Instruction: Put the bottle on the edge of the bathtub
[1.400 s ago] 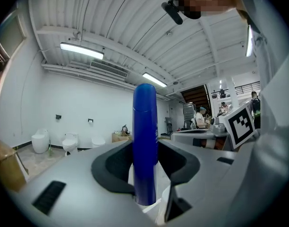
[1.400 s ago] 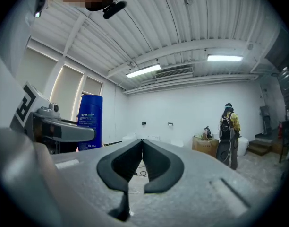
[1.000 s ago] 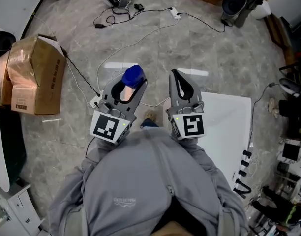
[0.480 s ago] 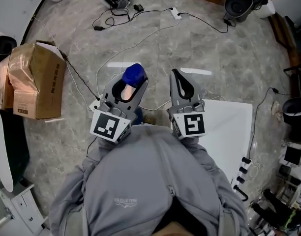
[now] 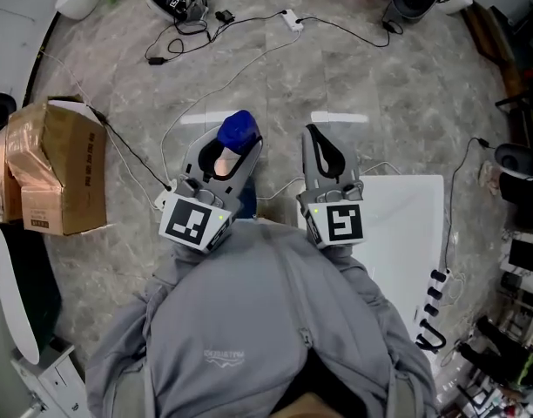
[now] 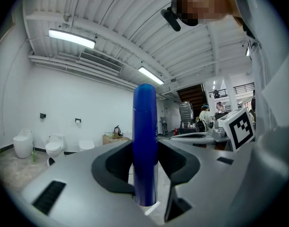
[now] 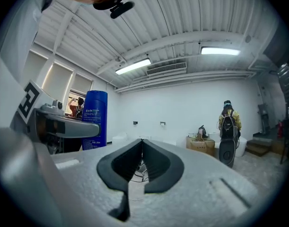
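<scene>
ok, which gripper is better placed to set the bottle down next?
Left. The left gripper clamps the blue bottle upright between its jaws; the right gripper is shut and empty.

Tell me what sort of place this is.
Likely a large indoor workshop hall: toilets along a white wall, ceiling strip lights, loose cables and a cardboard box on the floor.

Floor (image 5: 406, 103) carries box (image 5: 62, 168), cables (image 5: 240, 68), perhaps a board (image 5: 406, 225).

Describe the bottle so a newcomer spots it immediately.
On the grey marble floor stands a person holding two grey grippers. The bottle, held upright between the left gripper's jaws, is the only bright blue thing; the right gripper is shut and empty.
</scene>
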Tool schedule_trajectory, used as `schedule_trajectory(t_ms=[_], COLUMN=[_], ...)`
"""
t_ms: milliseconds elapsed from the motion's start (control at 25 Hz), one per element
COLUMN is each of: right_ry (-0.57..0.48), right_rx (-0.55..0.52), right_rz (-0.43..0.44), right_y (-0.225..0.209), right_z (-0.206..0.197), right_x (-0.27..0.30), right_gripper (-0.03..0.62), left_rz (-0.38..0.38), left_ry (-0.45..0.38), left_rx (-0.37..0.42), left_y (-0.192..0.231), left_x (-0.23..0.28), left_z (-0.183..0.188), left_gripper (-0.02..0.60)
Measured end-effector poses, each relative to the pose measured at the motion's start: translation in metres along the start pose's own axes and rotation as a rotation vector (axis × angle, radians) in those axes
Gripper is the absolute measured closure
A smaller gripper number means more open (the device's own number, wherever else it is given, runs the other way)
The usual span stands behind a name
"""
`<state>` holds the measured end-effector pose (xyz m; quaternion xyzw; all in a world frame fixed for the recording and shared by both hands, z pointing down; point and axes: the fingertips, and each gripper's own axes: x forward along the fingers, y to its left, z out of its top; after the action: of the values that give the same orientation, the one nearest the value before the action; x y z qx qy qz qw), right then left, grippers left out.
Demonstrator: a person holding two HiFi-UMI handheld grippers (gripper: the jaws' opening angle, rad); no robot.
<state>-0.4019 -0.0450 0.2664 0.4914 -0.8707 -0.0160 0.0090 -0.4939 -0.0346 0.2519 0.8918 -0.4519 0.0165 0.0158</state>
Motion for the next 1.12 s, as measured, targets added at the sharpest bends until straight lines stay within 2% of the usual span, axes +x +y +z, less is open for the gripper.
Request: schedule_trajectory(t_ms=[360, 600, 800, 1120], right_ry=[0.029, 0.024, 0.029, 0.077], right_rx=[0.008, -0.006, -0.023, -0.001], right_rz=[-0.120, -0.243, -0.383, -0.715], right_y=[-0.057, -0.106, -0.150, -0.209], right_z=[-0.012, -0.001, 0.001, -0.013], right_x=[0.055, 0.097, 0.113, 0.069], right_gripper=[0.589, 0.589, 0.589, 0.589], left_rz=[-0.177, -0.311, -0.452, -0.755], left_ry=[0.011, 0.001, -0.005, 0.013], left_rx=[-0.002, 0.012, 0.032, 0.037], left_y=[0.023, 0.048, 0.057, 0.014], left_x=[0.085, 0.152, 0.210, 0.275], left_z=[-0.008, 0.011, 0.019, 0.015], left_gripper=[0.423, 0.423, 0.423, 0.423])
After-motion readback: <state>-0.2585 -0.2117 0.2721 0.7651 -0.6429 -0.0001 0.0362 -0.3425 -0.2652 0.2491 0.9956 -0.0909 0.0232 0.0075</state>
